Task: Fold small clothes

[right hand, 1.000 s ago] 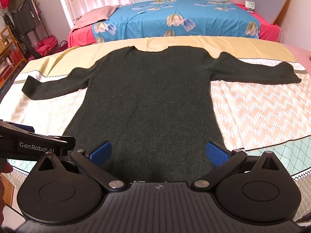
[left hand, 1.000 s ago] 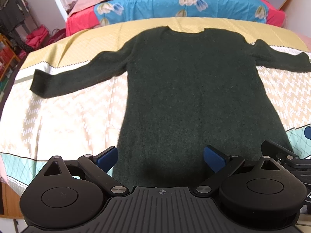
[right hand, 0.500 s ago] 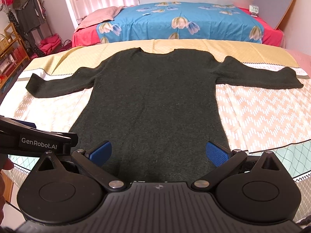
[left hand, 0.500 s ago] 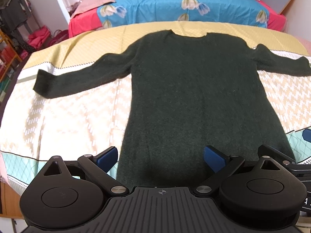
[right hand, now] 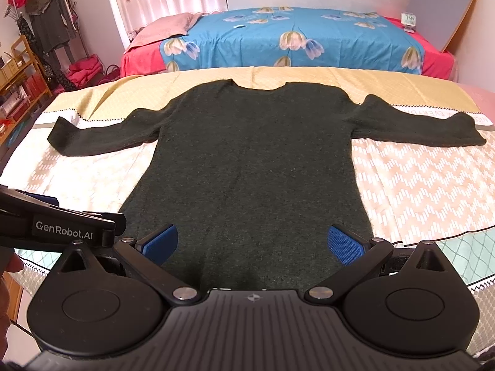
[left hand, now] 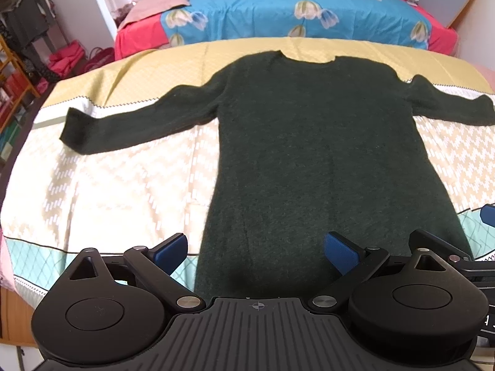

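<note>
A dark green long-sleeved sweater lies flat on the bed, neck away from me, both sleeves spread out sideways; it also shows in the right wrist view. My left gripper is open and empty, hovering over the sweater's hem near its left side. My right gripper is open and empty, over the hem near the middle. The left gripper's body shows at the left of the right wrist view, and the right gripper's body at the right of the left wrist view.
The bed has a beige zigzag-patterned cover with a yellow band at the far side. A second bed with a blue flowered cover stands behind. Shelves and hanging clothes are at the left wall.
Both grippers have drawn back and risen a little from the sweater, so more of it and the room shows. Both stay open.
</note>
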Available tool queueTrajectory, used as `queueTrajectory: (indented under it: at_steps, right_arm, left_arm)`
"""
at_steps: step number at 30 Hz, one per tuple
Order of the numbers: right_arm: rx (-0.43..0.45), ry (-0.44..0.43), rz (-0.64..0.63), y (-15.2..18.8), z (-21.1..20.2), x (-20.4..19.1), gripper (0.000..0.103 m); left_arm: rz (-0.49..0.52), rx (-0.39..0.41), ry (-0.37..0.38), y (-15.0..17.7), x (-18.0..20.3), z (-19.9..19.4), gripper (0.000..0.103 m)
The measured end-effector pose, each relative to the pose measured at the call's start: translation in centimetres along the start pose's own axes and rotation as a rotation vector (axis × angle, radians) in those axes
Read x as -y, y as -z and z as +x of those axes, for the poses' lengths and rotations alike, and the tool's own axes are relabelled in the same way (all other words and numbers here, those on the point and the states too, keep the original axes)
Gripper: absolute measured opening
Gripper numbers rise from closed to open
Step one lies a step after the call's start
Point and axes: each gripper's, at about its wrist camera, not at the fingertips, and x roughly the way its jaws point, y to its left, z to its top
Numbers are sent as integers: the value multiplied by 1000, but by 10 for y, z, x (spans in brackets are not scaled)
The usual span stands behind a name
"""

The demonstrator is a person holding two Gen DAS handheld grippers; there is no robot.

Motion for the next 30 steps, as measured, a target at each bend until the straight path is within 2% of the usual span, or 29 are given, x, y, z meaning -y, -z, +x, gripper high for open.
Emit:
queueTrajectory:
  at_steps: [20,30]
  right_arm:
    - [3,9,-16,-5,-6,-13,103]
    - [15,-40,18,-21,-1,-8,103]
  left_arm:
    - [-13,7,40,-1,-13,-1,103]
    - [-13,-1,40,-7,-17,5,103]
